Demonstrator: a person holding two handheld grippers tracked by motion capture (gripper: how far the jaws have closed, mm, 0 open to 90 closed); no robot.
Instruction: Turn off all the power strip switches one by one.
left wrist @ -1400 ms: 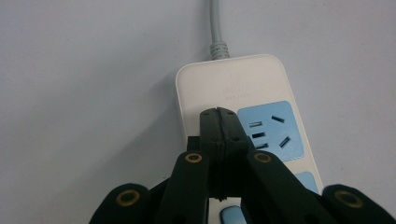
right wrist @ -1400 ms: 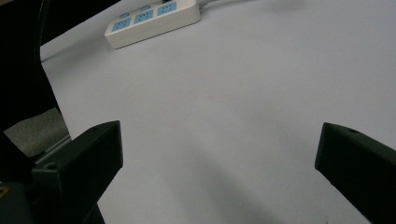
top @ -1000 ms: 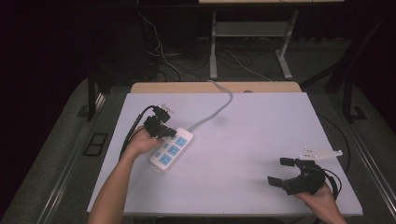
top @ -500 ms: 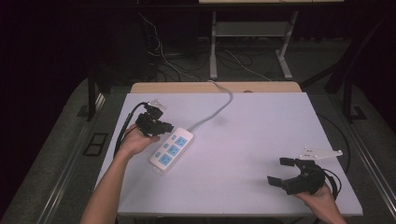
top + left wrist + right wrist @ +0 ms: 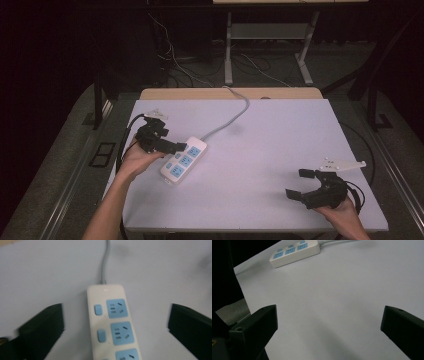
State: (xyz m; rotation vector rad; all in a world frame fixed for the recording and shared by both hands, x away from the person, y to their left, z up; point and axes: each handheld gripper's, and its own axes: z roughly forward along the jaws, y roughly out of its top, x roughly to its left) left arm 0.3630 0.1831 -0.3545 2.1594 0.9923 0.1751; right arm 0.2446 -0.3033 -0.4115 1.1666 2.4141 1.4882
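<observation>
The left gripper [image 5: 172,145] hung over the white table [image 5: 280,150] with its jaws spread wide and nothing between them. Straight ahead of it and slightly below lay the power strip [image 5: 112,322], lengthwise between the two jaws but touched by neither; in the left gripper view each jaw stood well clear of the strip's sides. The strip was white, with pale blue sockets in a row and a small blue switch beside each. Its grey cord [image 5: 104,262] ran on from the far end, away from the gripper. In the high view the tips of the jaws sat over the strip's far end, near where the cord leaves, while the person's left hand [image 5: 135,160] held the gripper from behind.

The right gripper [image 5: 305,186] rested low near the table's near edge, jaws likewise wide apart and empty, with bare tabletop between them. From its view the power strip [image 5: 295,252] lay well ahead and off to the left, far from its jaws.
</observation>
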